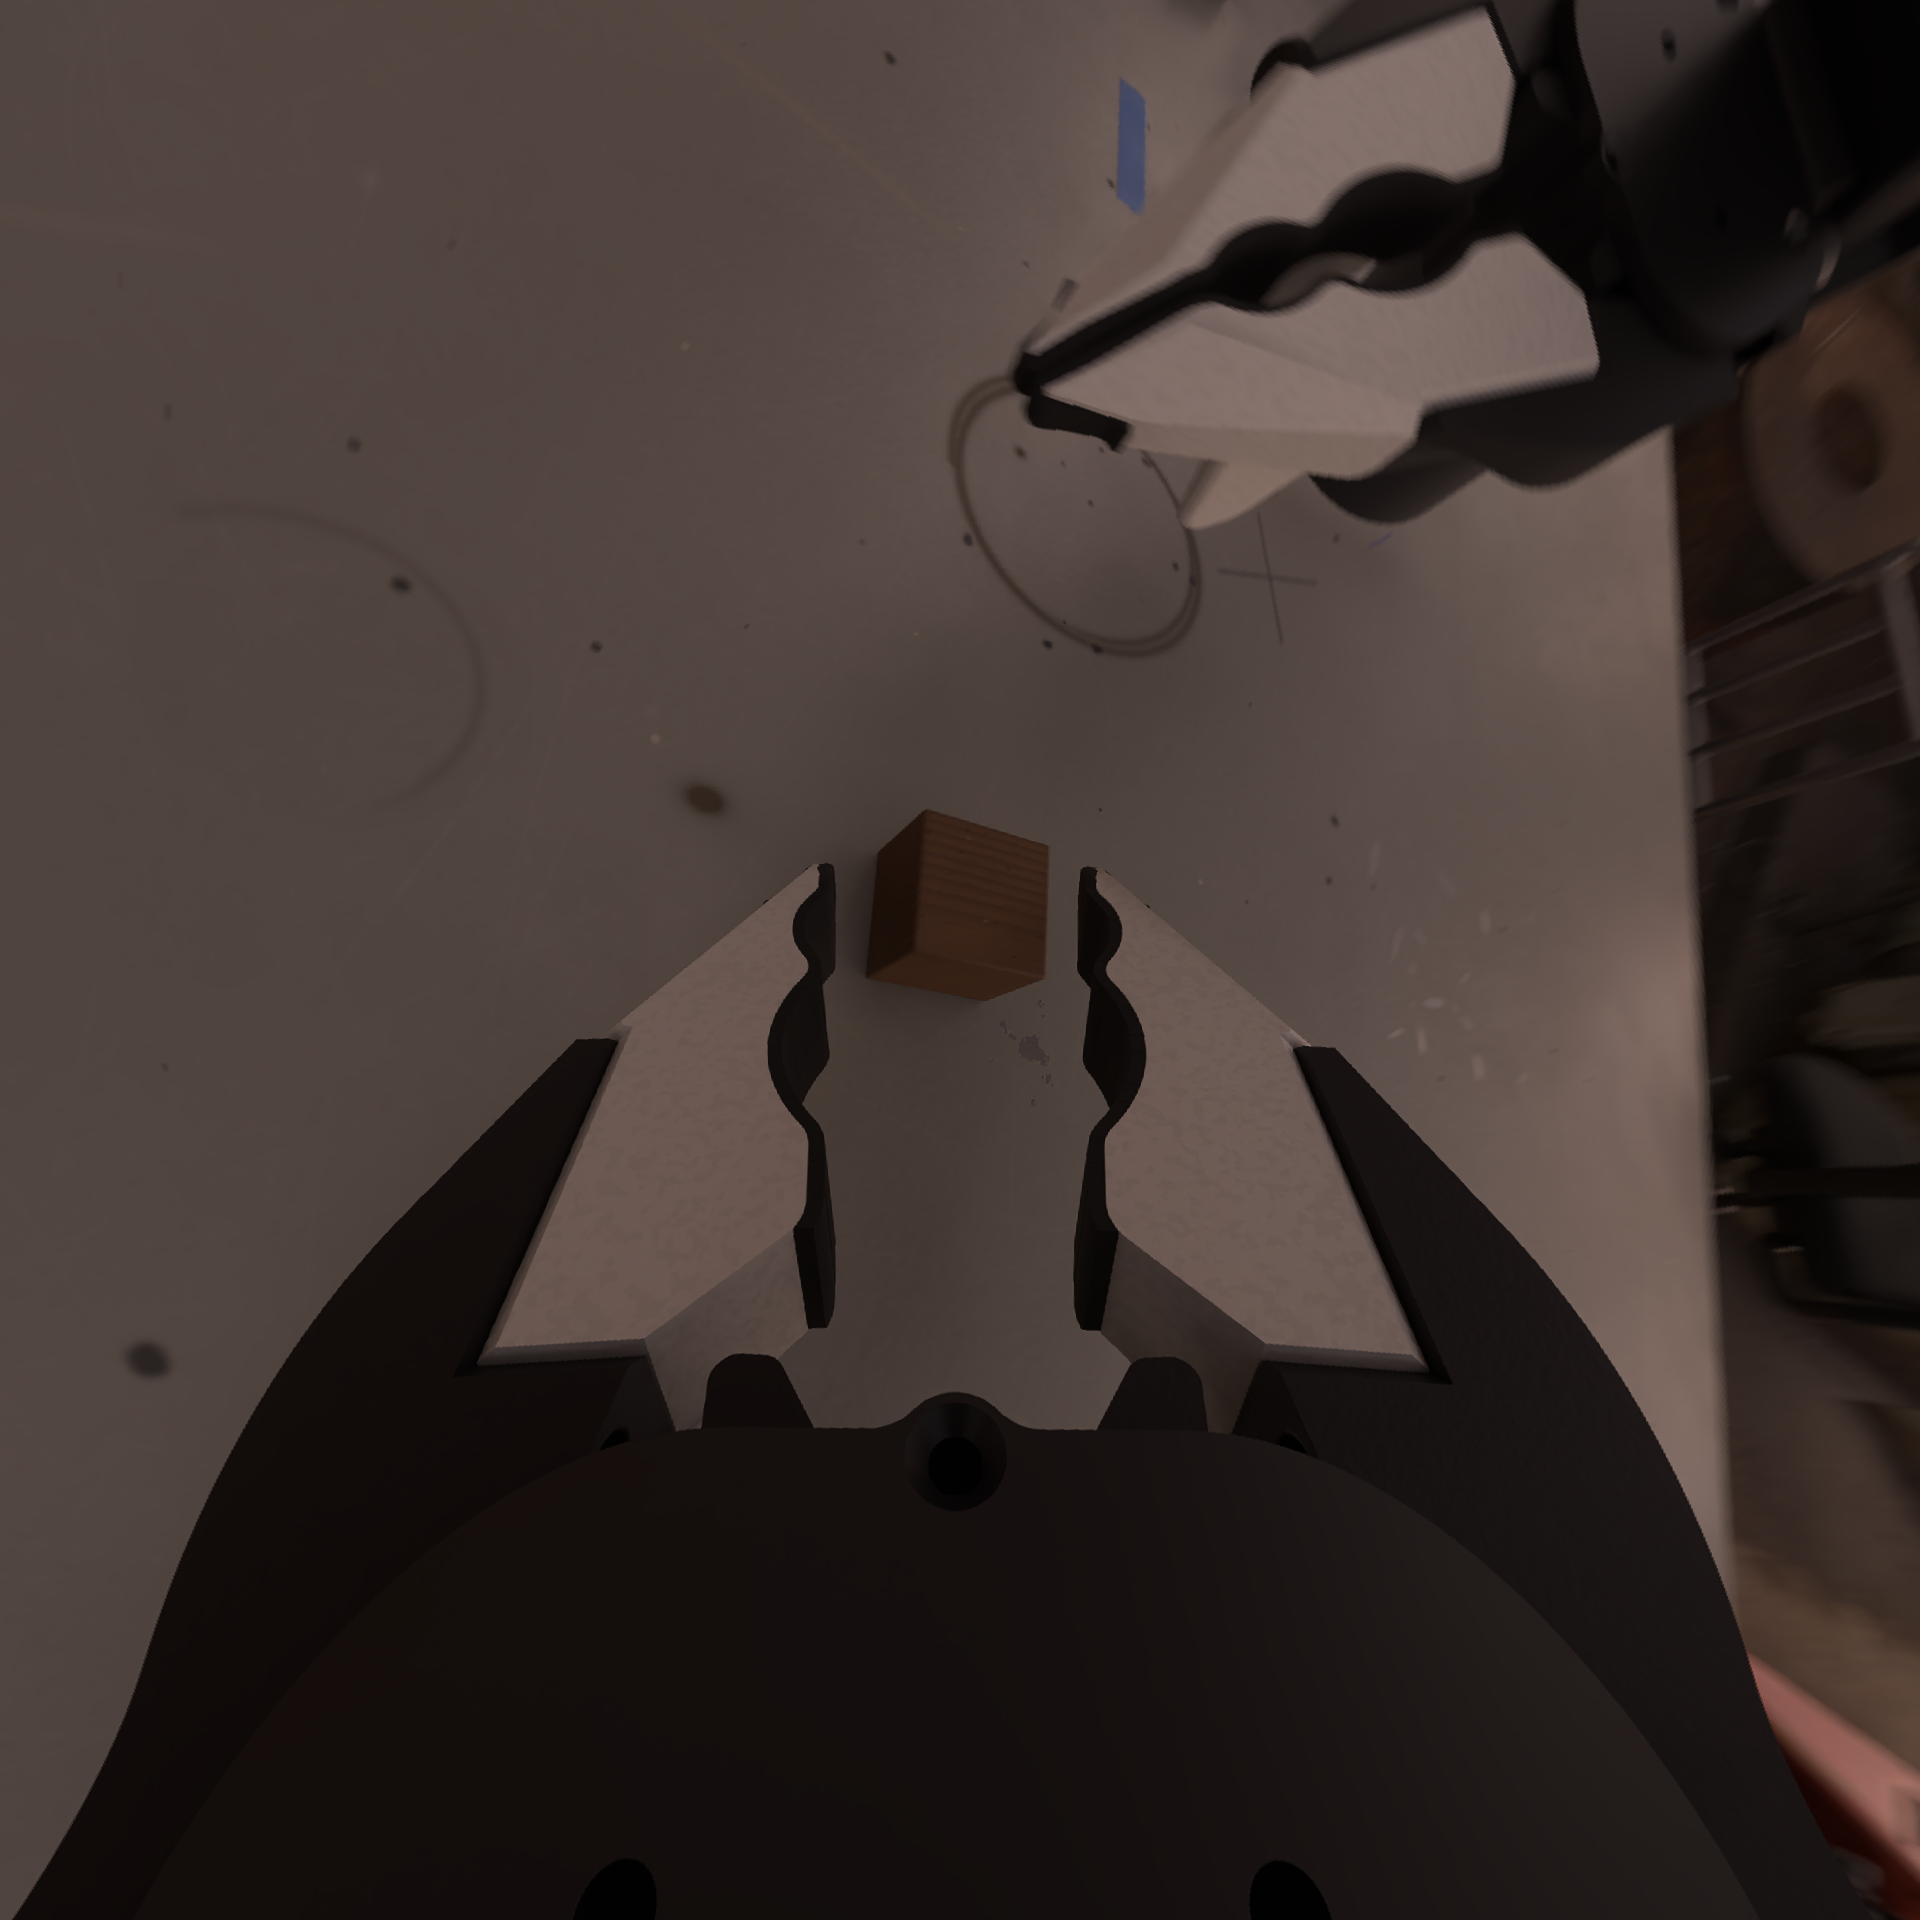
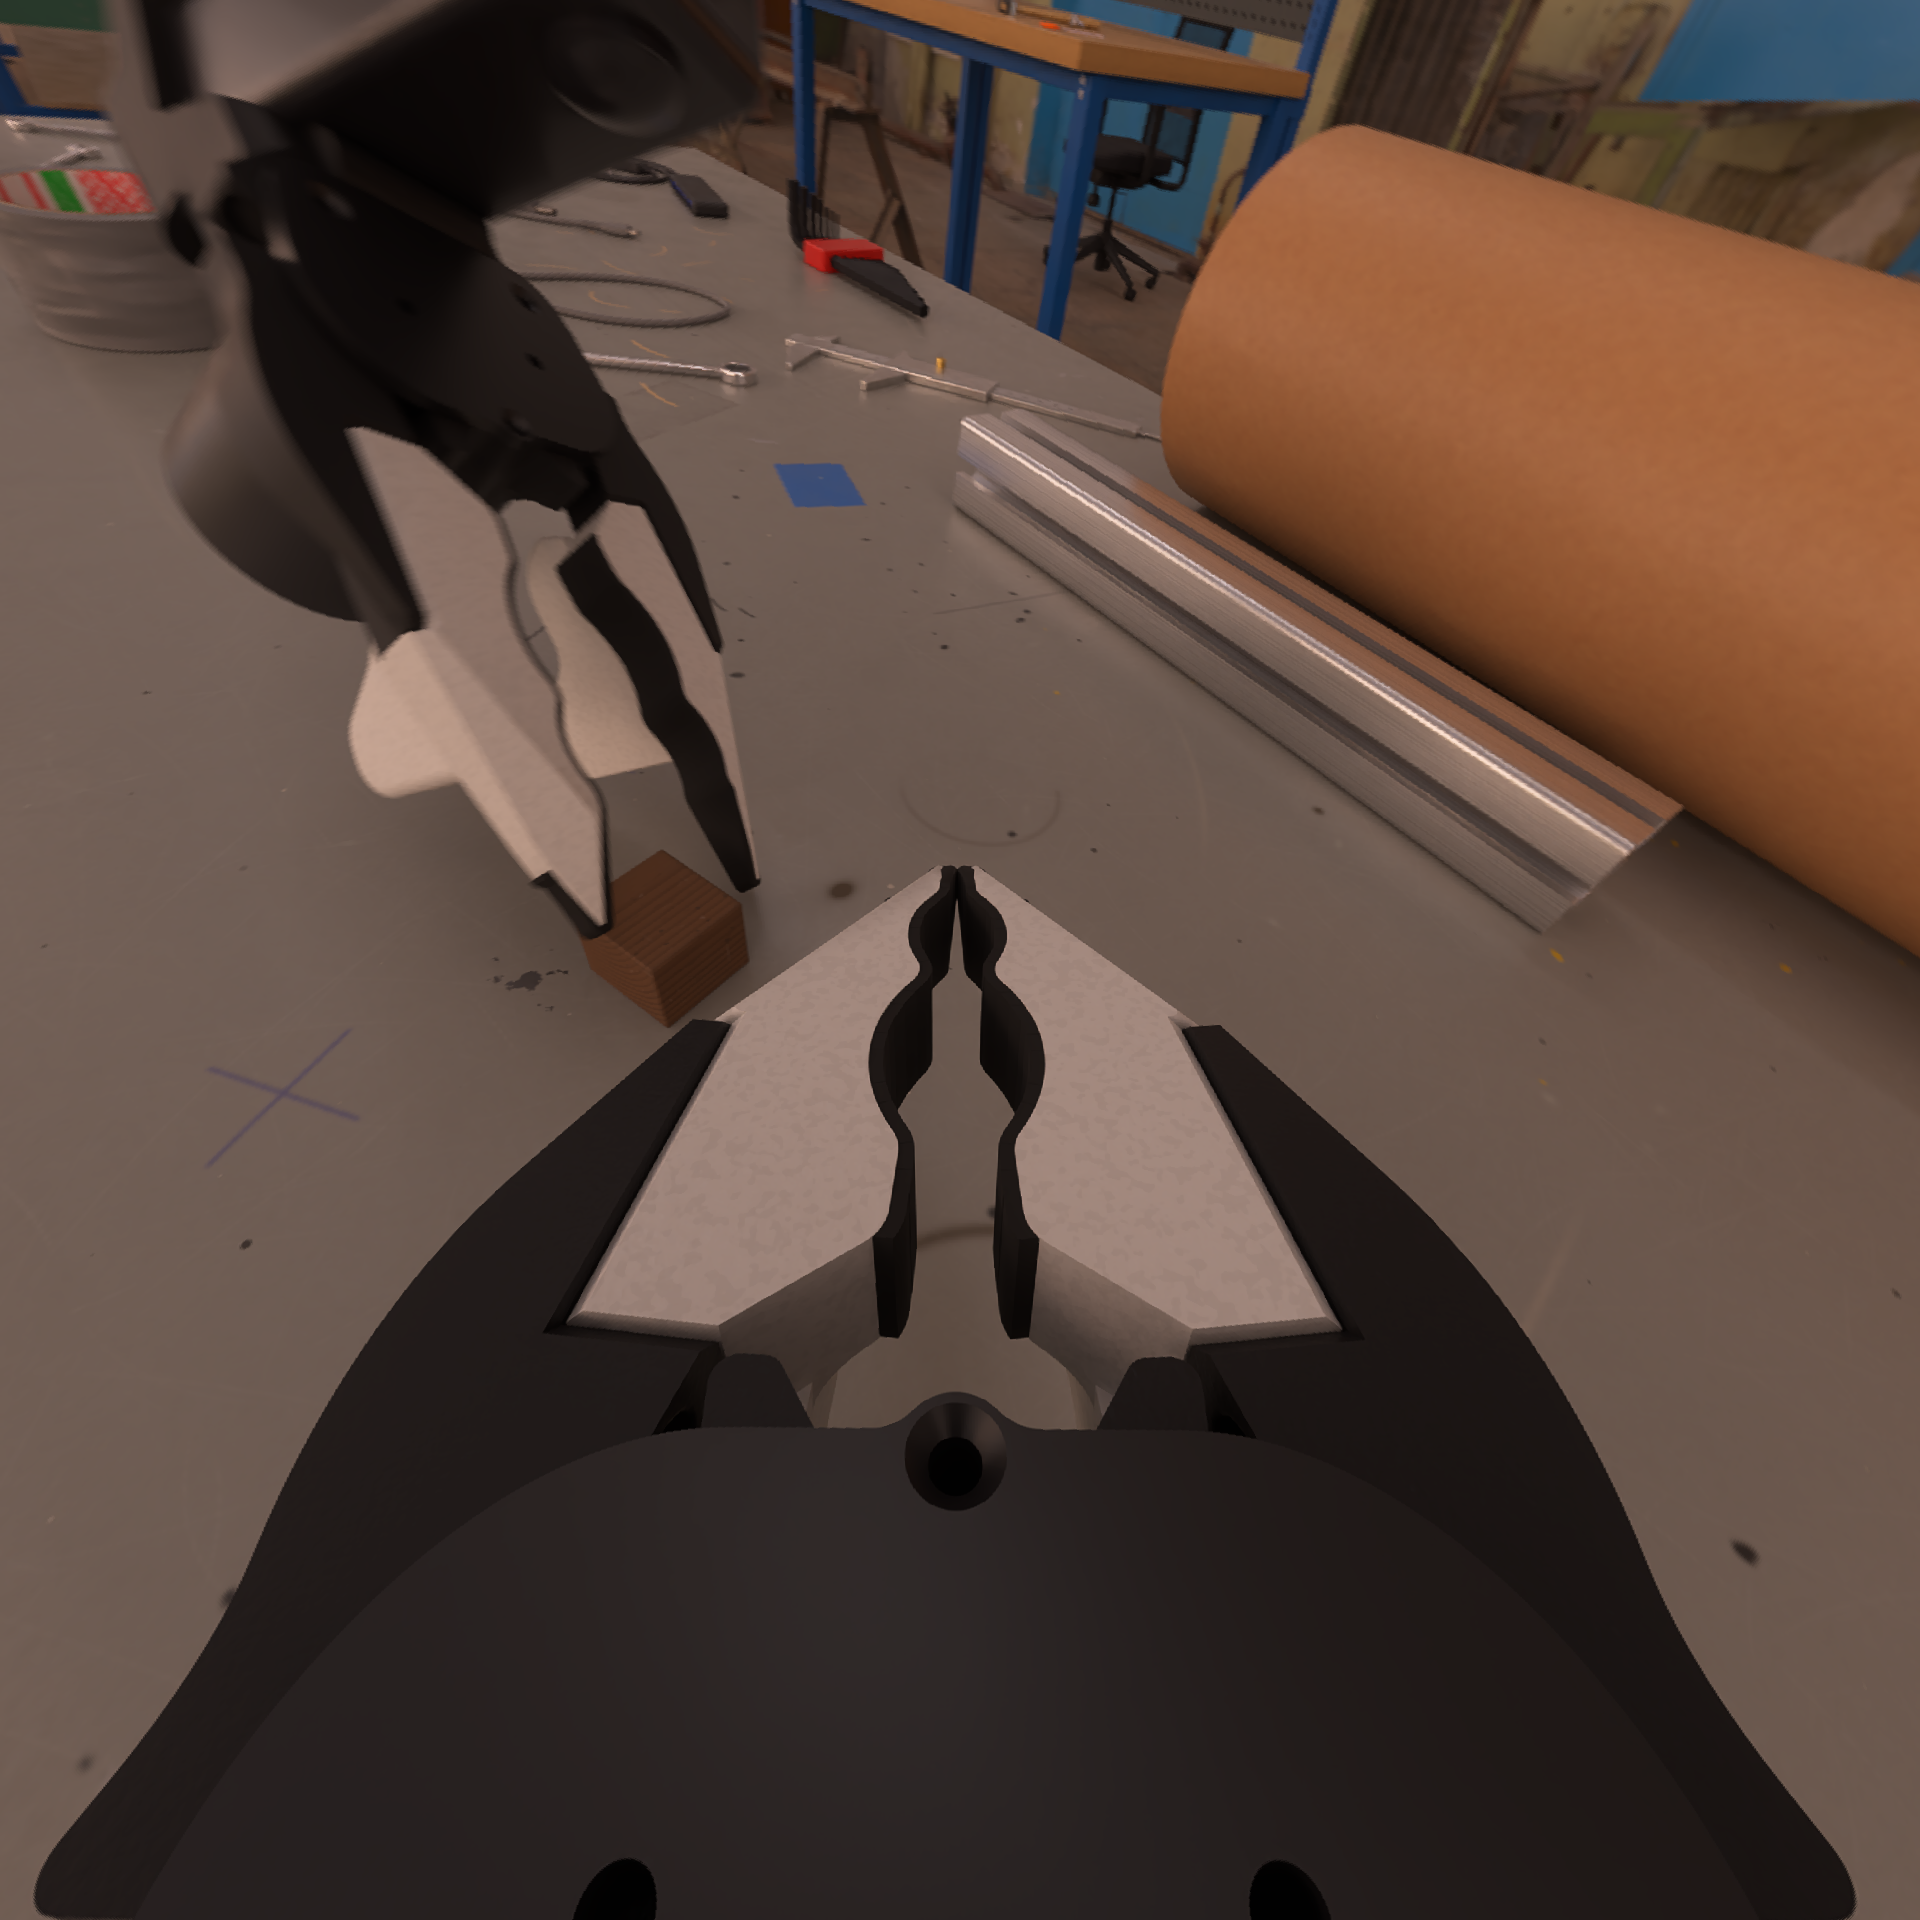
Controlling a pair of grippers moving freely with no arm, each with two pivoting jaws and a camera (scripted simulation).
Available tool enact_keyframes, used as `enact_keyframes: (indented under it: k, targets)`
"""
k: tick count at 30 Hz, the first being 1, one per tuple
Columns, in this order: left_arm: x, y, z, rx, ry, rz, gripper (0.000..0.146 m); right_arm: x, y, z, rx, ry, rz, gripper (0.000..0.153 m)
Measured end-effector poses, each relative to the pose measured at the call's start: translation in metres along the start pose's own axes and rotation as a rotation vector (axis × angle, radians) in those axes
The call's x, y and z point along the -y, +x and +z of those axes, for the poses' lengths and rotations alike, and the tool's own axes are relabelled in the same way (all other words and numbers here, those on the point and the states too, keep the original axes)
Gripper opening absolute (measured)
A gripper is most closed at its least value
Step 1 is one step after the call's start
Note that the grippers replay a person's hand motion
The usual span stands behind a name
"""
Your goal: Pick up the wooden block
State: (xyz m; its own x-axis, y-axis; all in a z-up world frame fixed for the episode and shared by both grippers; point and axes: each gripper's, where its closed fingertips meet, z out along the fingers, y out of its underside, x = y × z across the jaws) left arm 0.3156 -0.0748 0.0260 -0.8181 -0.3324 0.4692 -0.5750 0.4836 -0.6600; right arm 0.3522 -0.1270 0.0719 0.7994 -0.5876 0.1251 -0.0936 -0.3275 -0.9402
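A small brown wooden block (image 1: 958,906) rests on the grey table (image 1: 520,416). My left gripper (image 1: 956,883) is open and points down at it, with one fingertip on each side of the block and a gap to each. In the right wrist view the block (image 2: 670,945) sits under the left gripper (image 2: 665,906), whose tips straddle it just above the table. My right gripper (image 2: 957,875) is shut and empty, low over the table to the right of the block. It also shows in the left wrist view (image 1: 1039,390), far off.
A large brown cardboard roll (image 2: 1558,499) and an aluminium profile (image 2: 1299,665) lie along the table's right side. Wrenches (image 2: 675,364), hex keys (image 2: 862,265) and a tape roll (image 2: 73,197) lie at the back. A blue patch (image 2: 819,484) marks the table.
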Motion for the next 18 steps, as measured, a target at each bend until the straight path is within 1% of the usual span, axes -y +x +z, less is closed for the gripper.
enact_keyframes:
  k: [2,4,7,9,10,11,12,13,15,18]
  targets:
    - [0.001,0.006,0.002,0.041,-0.006,0.096,0.047,-0.002,0.004,0.000,-0.026,-0.014,0.019,0.000]
    - [0.001,0.010,0.003,0.076,-0.025,0.160,0.047,-0.004,0.007,0.000,-0.040,-0.031,0.033,0.000]
    - [-0.008,0.004,0.008,0.172,-0.121,0.248,0.048,-0.005,0.006,0.000,-0.045,-0.035,0.032,0.000]
    - [-0.012,0.002,0.011,0.208,-0.152,0.286,0.048,-0.006,0.005,0.000,-0.045,-0.039,0.032,0.000]
    - [-0.013,0.001,0.012,0.222,-0.155,0.300,0.047,-0.006,0.005,-0.001,-0.044,-0.043,0.035,0.000]
    - [-0.013,-0.001,0.012,0.240,-0.158,0.312,0.043,-0.007,0.004,-0.001,-0.041,-0.046,0.037,0.000]
    - [-0.013,-0.001,0.012,0.251,-0.162,0.323,0.035,-0.007,0.003,-0.001,-0.039,-0.047,0.040,0.000]
    - [-0.013,-0.002,0.012,0.253,-0.163,0.323,0.032,-0.007,0.003,-0.002,-0.038,-0.045,0.044,0.000]
    - [-0.011,-0.004,0.011,0.257,-0.148,0.314,0.032,-0.006,0.003,-0.004,-0.037,-0.038,0.054,0.000]
    - [-0.003,-0.010,0.006,0.277,-0.070,0.286,0.032,-0.005,0.004,-0.006,-0.037,-0.021,0.075,0.000]
